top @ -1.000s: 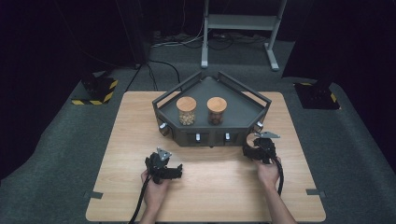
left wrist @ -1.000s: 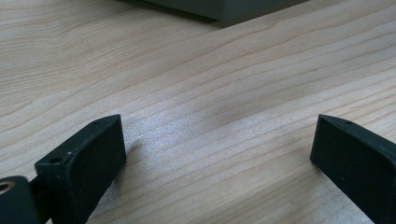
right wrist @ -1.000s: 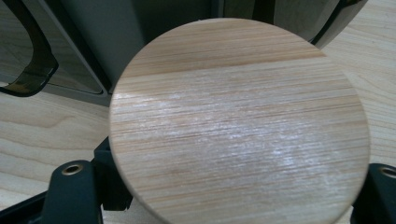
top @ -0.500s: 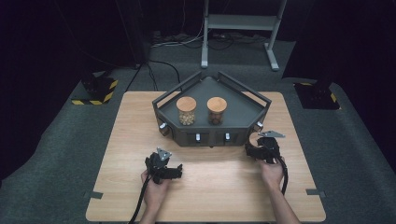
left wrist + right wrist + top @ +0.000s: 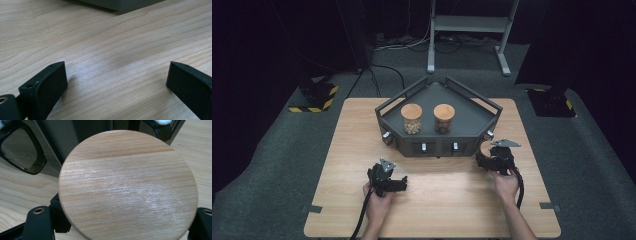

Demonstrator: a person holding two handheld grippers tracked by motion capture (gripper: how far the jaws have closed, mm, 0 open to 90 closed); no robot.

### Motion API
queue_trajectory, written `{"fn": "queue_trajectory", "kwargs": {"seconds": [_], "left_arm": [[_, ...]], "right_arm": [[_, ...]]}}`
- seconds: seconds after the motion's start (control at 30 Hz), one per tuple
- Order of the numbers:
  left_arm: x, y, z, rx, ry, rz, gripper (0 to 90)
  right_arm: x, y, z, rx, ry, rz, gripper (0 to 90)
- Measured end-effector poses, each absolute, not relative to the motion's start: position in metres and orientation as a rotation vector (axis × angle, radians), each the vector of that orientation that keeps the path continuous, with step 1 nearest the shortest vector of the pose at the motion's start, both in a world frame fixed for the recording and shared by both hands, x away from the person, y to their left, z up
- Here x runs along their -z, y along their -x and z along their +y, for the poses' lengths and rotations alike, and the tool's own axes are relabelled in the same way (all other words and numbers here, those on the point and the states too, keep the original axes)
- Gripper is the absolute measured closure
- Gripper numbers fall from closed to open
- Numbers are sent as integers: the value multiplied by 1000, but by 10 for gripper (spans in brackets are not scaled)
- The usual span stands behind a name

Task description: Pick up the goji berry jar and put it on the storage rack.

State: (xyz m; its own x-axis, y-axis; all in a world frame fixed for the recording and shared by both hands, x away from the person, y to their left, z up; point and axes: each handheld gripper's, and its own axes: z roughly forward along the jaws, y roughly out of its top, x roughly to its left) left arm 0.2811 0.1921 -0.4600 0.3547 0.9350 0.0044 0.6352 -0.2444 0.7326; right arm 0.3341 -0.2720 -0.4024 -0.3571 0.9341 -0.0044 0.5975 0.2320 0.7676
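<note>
A round wooden lid [image 5: 128,185] faces the camera in the right gripper view, and my right gripper [image 5: 125,225] is shut on its sides; what lies under the lid is hidden. In the high view this right gripper [image 5: 492,159] sits just off the front right corner of a dark grey tray [image 5: 479,120], with the lid [image 5: 485,148] peeking out at its far side. Two jars with wooden lids, the left jar [image 5: 411,118] and the right jar [image 5: 444,118], stand inside the tray. My left gripper [image 5: 398,183] rests on the table in front of the tray, open [image 5: 116,75], nothing between its jaws.
The wooden table [image 5: 442,205] spreads wide between and in front of the two hands. The tray's front wall carries small knobs [image 5: 424,147]. Beyond the table are dark floor, cables and a metal stand [image 5: 467,30].
The right gripper with the lid has shifted only slightly by the tray's corner. The left gripper has stayed in place.
</note>
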Motion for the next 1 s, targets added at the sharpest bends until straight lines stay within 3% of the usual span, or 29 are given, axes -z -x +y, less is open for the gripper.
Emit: {"fn": "queue_trajectory", "kwargs": {"seconds": [1.0], "left_arm": [[460,-281,192,-599,-1977,1362,32]], "right_arm": [[369,-325,-282,-1028,-1303,2106,254]]}}
